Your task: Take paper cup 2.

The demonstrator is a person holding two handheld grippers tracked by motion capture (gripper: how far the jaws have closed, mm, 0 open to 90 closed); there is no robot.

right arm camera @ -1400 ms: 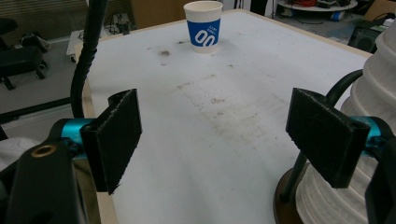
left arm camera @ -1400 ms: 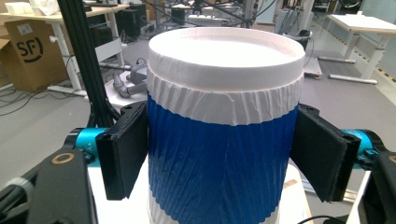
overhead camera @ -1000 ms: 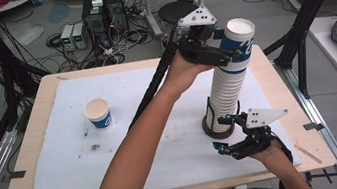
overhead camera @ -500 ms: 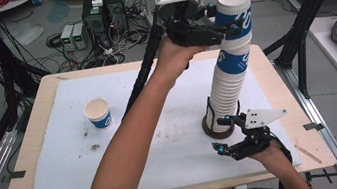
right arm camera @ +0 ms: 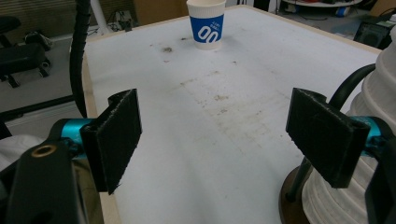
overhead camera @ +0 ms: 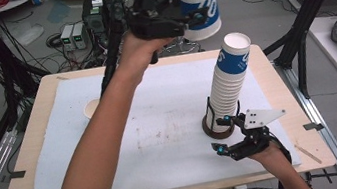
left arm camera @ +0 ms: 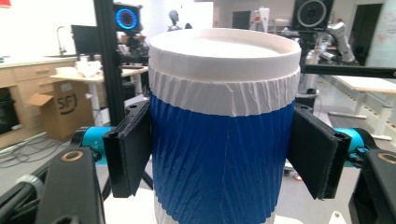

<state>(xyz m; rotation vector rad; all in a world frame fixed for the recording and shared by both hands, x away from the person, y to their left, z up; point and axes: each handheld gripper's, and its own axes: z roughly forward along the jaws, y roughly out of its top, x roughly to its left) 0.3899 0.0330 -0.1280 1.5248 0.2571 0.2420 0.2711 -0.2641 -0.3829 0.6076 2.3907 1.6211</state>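
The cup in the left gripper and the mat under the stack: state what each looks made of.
Cup: apparently paper, matte, with a rolled white rim and a finely ribbed blue-and-white sleeve, judging by its creases; the left gripper clamps it. Mat: a white sheet with a dull, slightly grainy face, stained; perhaps foam or felt, hard to tell. It lies on a pale wooden-looking table.

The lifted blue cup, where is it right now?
High view: the lifted cup sits in the left gripper, in the air above the cup stack, clear of it.

black fingers (right arm camera: 116, 140), teal joints, grey three-cornered plates, bare forearms.
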